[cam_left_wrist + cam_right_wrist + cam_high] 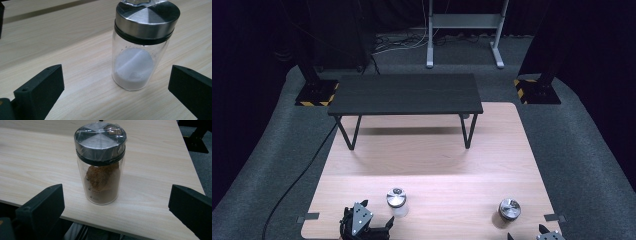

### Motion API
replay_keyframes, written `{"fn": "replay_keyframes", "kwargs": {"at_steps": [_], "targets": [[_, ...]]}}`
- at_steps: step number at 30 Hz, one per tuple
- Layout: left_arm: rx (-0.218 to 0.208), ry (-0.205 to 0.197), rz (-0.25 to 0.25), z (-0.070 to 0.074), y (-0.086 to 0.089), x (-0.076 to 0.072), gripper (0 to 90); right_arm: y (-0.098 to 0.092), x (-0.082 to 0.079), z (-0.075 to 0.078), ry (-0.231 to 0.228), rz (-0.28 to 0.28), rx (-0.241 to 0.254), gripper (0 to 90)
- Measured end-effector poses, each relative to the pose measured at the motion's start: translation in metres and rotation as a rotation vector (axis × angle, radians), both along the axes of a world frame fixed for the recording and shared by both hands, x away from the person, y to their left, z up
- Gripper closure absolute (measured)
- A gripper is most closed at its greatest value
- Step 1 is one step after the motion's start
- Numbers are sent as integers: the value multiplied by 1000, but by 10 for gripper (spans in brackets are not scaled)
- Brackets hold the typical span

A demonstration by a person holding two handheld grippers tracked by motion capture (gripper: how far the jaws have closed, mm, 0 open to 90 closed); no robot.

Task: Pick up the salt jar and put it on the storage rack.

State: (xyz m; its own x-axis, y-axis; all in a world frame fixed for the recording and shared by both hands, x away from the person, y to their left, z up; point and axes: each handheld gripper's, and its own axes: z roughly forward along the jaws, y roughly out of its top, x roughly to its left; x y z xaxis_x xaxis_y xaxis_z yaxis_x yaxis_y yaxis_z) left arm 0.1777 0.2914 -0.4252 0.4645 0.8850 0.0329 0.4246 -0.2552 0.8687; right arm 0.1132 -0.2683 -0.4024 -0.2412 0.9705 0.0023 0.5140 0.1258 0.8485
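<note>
The left gripper (371,227) is matte black, topped by a grey three-cornered plate dotted with small screws. Its blocky jaws each carry a small round hole. The right gripper (532,237) bears a like grey plate over black jaws.

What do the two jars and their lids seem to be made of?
Jar with white powder: clear, glossy body, likely glass, since the powder shows through. Its lid: brushed metal, by the radial sheen, with a black band, perhaps rubber.
Jar with brown powder: the same clear body, printed marks visible. Its lid: similar metal, under wrinkled clear film.
</note>
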Motion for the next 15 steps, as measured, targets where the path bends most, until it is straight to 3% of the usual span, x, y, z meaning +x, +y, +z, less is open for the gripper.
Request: {"fn": "replay_keyframes", "kwargs": {"at_steps": [15], "targets": [[18,22,-6,-3,-8,10,0,6,5,-3,7,8,-11,0]]}}
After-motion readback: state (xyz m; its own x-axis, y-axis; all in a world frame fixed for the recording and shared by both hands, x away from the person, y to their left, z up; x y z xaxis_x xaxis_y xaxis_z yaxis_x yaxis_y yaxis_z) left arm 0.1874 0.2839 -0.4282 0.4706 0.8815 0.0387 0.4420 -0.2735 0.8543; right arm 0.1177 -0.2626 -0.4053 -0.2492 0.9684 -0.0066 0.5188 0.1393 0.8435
